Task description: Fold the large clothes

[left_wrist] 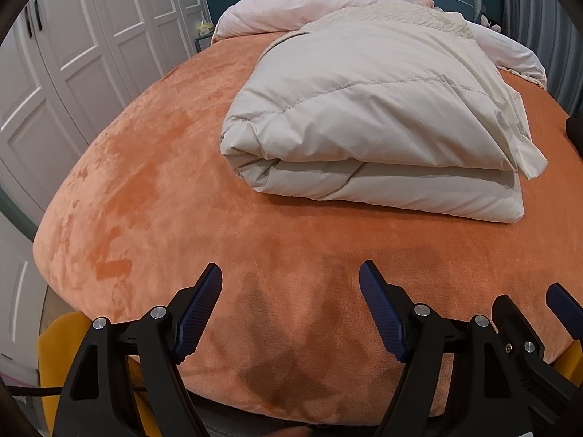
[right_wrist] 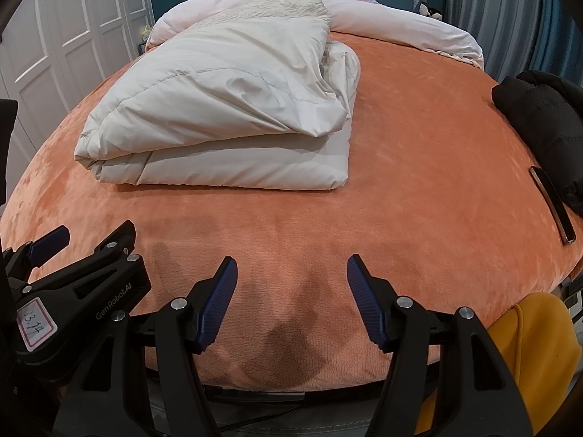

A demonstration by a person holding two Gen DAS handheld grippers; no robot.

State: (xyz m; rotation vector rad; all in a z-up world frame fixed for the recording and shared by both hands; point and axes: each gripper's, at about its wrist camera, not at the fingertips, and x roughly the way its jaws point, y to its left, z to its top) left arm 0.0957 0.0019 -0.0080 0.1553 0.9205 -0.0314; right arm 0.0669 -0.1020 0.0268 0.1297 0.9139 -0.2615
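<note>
Both grippers, left (left_wrist: 290, 284) and right (right_wrist: 292, 278), gape empty near; folded coat (left_wrist: 368, 127) lies beyond, long axis left-right, nearer the left.

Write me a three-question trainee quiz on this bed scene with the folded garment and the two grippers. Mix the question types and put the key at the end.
1. True or false: the left gripper is clamped on the cream padded garment.
2. Multiple choice: the folded garment lies on A) a white sheet, B) the orange bedspread, C) a wooden floor.
3. Fill in: in the right wrist view, the slim phone lies beside a ____ bundle of clothing at the bed's right edge.

Key:
1. False. Both it and the right gripper are open, empty and short of the garment.
2. B
3. black
</note>
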